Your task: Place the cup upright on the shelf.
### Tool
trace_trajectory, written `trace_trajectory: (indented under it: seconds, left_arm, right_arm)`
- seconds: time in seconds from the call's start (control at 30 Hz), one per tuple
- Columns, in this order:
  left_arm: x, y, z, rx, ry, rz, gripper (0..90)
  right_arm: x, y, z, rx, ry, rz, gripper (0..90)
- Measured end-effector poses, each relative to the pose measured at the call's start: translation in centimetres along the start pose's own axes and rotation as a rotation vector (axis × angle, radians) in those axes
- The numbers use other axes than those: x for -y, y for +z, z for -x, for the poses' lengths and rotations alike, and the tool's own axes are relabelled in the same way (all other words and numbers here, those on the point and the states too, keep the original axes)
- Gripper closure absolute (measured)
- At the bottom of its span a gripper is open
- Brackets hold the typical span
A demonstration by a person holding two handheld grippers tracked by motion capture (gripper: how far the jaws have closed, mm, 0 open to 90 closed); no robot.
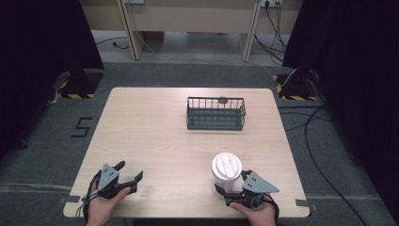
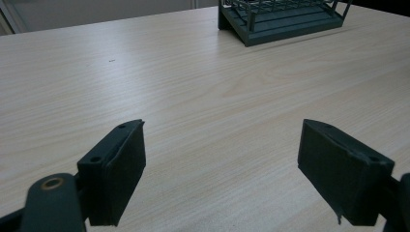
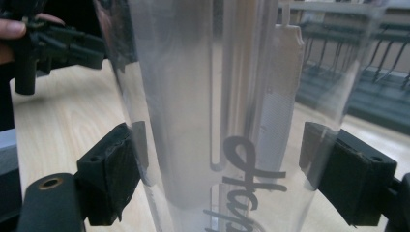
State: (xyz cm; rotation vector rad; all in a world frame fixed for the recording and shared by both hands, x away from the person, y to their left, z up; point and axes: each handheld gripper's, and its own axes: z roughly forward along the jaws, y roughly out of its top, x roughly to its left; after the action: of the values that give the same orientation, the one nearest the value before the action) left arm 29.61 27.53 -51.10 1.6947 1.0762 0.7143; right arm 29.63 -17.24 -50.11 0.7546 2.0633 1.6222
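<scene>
Standing upright, cup (image 1: 226,170) between right tool (image 1: 230,187)

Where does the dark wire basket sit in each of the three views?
High view: basket at the table's far centre-right.
Left gripper view: basket at the top edge, right of centre, partly cut off.
Right gripper view: basket blurred at upper right, behind the clear cup.
Shared landmark: the light wooden table.

Pale matt wood-grain table (image 1: 155,136); dark wire basket (image 1: 215,114); glossy clear plastic cup (image 3: 217,111).
</scene>
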Motion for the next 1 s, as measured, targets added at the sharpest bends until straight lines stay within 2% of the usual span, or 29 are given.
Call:
trace_trajectory:
  seconds: [0.27,0.6,1.0]
  left_arm:
    - [0.0,-0.1,0.1,-0.003,-0.002,0.002,17.3]
    - [0.0,-0.1,0.2,0.0,-0.009,0.007,17.4]
    - [0.0,0.0,0.3,0.0,-0.011,0.007,17.6]
  right_arm:
    - [-1.8,-0.5,1.4,0.043,0.009,0.055,17.7]
    - [-2.9,-0.2,3.2,0.081,0.025,0.071,17.8]
    - [-4.1,0.5,4.7,0.129,0.031,0.073,17.8]
